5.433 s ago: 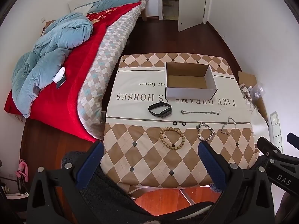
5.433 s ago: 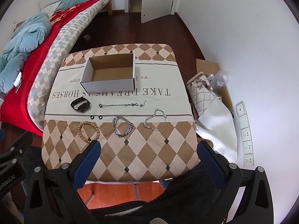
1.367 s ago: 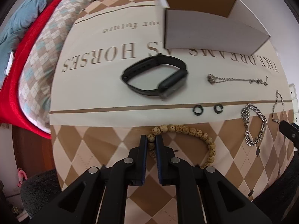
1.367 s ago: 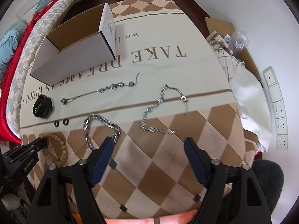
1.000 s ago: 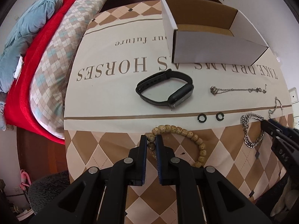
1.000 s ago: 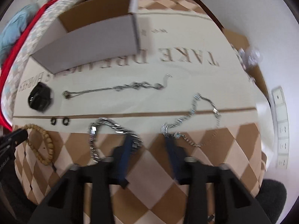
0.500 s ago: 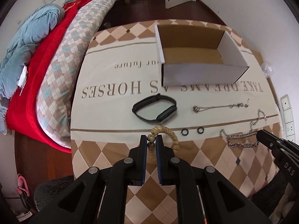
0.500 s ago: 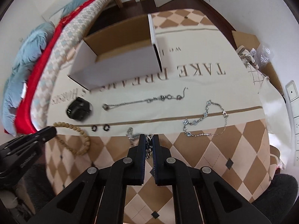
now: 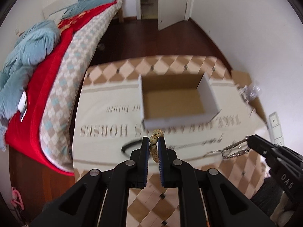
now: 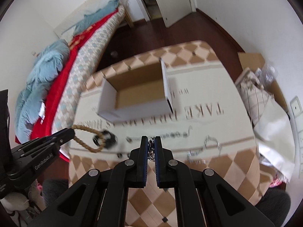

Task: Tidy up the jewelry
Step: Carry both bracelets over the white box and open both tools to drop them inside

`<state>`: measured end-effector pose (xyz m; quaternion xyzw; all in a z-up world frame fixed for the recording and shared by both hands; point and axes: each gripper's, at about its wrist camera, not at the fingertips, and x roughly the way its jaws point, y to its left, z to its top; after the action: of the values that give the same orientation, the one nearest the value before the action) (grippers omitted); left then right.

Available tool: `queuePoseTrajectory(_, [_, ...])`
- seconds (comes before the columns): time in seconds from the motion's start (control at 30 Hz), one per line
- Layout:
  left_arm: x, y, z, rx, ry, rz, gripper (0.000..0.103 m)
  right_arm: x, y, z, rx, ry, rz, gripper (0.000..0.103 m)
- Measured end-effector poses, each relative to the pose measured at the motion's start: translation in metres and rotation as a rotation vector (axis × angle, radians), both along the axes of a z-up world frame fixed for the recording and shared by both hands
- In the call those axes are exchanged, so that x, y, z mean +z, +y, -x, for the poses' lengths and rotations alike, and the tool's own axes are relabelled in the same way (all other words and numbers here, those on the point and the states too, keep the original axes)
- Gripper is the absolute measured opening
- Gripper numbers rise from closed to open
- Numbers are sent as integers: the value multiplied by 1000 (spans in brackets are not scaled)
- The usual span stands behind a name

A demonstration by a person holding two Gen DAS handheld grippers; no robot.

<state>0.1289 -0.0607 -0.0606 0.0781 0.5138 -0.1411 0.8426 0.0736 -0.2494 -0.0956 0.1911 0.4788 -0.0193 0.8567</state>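
Observation:
My left gripper (image 9: 153, 140) is shut on the wooden bead bracelet (image 9: 155, 136) and holds it above the table; the bracelet hangs as a loop in the right wrist view (image 10: 87, 137). My right gripper (image 10: 151, 139) is shut on the thick silver chain bracelet (image 10: 151, 149), which dangles in the left wrist view (image 9: 234, 149). The open white cardboard box (image 9: 176, 98) stands ahead, empty inside. A black fitness band (image 10: 108, 139), a thin chain (image 10: 170, 134), a silver necklace (image 10: 206, 149) and two small black rings (image 10: 121, 155) lie on the cloth.
The table wears a cream and brown diamond-patterned cloth (image 9: 106, 117). A bed with a red cover and blue duvet (image 9: 32, 56) runs along the left. A bag and cardboard (image 10: 261, 87) sit on the floor at the right, by the white wall.
Both grippers have risen from the table and moved toward the box, the left lifting the bead bracelet, the right lifting the thick chain bracelet. Earlier both were open; the right closed about a second ago.

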Motion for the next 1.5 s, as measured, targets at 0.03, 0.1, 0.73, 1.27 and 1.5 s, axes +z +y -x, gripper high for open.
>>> queuePoseTrajectory(0.03, [5,-3,-4,-3,-5,10,6,8,0,-6,8,-14,5,7])
queuePoseTrajectory(0.1, [18,-12,-16,-17,-11,39,6,19,0,-18,18,-37,13,6])
queuePoseTrajectory(0.73, [-25,-38,-145,-38,143,98,6,-6,-5,-149,74,30,23,6])
queuePoseTrajectory(1.27, [-43,-32,-162,-10,131,63,61,-46,-27,-179,65,135,-58,70])
queuePoseTrajectory(1.5, [-38,-23,-140,23,-64,-105,102,-47,-14,-156,15,171,286,102])
